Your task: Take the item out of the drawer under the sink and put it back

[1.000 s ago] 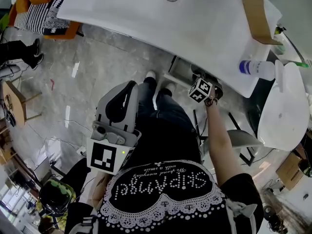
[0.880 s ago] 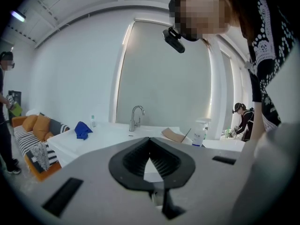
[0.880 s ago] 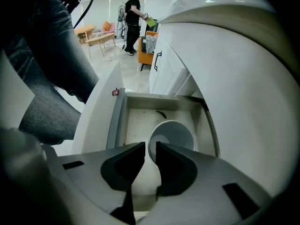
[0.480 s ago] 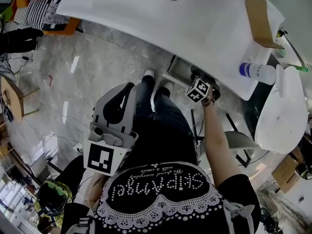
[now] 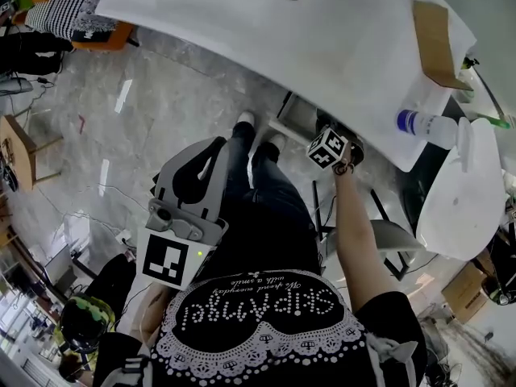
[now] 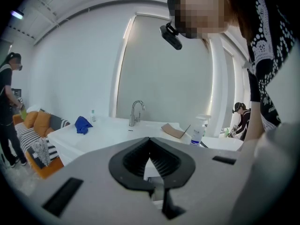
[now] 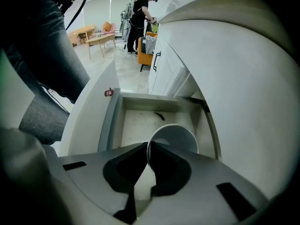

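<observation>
The open drawer [image 7: 108, 121] under the sink counter holds a white cup [image 7: 177, 134] lying tilted, its mouth towards the camera. My right gripper [image 7: 149, 146] points steeply down into the drawer. Its jaws have just been closing, and they now pinch the cup's rim between them. In the head view, the right gripper [image 5: 337, 135] reaches under the counter's edge, and its jaws are hidden there. My left gripper [image 6: 150, 142] is held near the person's lap [image 5: 201, 156], shut, with nothing in it.
The white counter [image 5: 266, 31] carries a faucet [image 6: 136, 112], a spray bottle [image 5: 427, 123], a piece of cardboard [image 5: 435, 35] and a blue cloth [image 6: 83, 124]. A small dark scrap [image 7: 159, 116] lies on the drawer's bottom. Other people stand at the room's edges.
Both grippers stay about where they were. The view has shifted slightly, and the dark-clothed person at the far left has moved.
</observation>
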`<control>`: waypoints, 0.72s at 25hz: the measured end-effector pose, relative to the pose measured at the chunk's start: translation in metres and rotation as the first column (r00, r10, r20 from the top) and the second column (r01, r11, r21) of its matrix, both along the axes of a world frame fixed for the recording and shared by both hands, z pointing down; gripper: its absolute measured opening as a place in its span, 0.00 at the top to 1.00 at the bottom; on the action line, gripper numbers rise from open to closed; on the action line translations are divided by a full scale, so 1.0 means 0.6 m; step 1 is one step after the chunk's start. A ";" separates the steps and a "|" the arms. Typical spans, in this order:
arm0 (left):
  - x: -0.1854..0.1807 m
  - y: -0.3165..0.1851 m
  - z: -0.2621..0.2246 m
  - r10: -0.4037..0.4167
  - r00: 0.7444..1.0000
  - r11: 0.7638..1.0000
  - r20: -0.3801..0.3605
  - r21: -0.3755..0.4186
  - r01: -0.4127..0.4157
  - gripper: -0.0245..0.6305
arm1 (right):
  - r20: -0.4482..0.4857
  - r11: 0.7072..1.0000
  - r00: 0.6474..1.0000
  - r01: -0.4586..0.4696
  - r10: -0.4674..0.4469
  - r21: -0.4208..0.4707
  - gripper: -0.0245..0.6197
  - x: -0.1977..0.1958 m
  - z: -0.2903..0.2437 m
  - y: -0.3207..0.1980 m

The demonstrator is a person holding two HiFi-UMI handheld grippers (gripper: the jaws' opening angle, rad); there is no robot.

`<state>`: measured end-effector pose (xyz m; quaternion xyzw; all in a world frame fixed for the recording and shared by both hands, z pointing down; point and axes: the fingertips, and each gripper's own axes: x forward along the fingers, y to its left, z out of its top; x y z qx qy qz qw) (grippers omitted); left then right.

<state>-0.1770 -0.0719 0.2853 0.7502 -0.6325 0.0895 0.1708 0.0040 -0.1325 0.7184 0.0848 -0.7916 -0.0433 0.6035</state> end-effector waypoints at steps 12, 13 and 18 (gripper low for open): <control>0.013 -0.002 -0.004 0.028 1.000 0.999 -0.014 0.024 -0.028 0.96 | 0.023 0.999 1.000 -0.017 0.016 0.027 0.92 0.010 -0.027 -0.004; 0.013 -0.001 -0.006 0.029 0.999 0.999 -0.015 0.028 -0.029 0.96 | 0.024 0.999 1.000 -0.020 0.019 0.029 0.92 0.012 -0.030 -0.002; 0.015 0.009 -0.014 0.028 0.999 0.999 -0.019 0.044 -0.028 0.96 | 0.031 0.999 0.999 -0.036 0.035 0.041 0.92 0.017 -0.041 0.009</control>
